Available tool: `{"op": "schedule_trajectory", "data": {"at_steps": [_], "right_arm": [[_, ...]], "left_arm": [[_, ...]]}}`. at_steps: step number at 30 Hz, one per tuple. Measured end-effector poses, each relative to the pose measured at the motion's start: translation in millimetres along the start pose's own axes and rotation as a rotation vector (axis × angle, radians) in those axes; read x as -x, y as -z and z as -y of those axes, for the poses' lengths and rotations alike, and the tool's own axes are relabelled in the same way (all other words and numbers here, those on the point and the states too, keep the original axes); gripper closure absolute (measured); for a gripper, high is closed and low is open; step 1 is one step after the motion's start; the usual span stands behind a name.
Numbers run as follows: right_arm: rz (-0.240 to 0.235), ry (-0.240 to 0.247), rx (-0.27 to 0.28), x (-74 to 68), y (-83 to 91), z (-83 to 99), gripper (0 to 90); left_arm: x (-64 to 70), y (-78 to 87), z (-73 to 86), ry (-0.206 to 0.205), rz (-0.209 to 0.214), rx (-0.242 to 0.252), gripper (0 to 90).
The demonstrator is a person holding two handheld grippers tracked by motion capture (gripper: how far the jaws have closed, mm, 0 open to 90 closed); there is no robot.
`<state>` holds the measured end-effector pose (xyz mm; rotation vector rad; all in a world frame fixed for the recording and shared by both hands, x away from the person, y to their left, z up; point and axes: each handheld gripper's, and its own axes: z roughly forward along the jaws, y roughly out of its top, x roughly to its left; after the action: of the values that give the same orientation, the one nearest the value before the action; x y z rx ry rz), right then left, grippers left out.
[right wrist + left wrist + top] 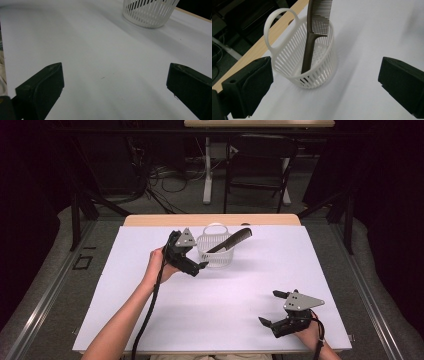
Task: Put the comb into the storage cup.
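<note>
Brown comb (231, 240) standing handle-down in the white slatted basket (216, 254), toothed end leaning out over the rim toward the right edge of the white surface (150, 320); in the left gripper view, comb (312, 37) seen resting against the basket (312, 72) wall, free of any jaw. Basket upright near the middle of the far edge, loop handle at its far side. Left gripper (192, 265) just beside the basket on its left, jaws spread wide and empty, apart from the basket. Right gripper (274, 309) well apart near the near right corner, jaws likewise spread with nothing between them; basket (149, 12) far ahead in the right gripper view. Judged: placing of the comb in the basket complete, release made; little apparently left beyond drawing the left gripper clear.
</note>
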<state>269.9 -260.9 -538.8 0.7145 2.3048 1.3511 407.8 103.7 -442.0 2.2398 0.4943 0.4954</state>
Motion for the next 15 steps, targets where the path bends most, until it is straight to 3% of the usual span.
{"op": "schedule_trajectory", "data": {"at_steps": [15], "right_arm": [[0.008,-0.001,0.002,-0.1,1.1,-0.2,1.0]], "left_arm": [[19.0,16.6,33.3,0.048,-0.024,-0.028,0.0]]}}
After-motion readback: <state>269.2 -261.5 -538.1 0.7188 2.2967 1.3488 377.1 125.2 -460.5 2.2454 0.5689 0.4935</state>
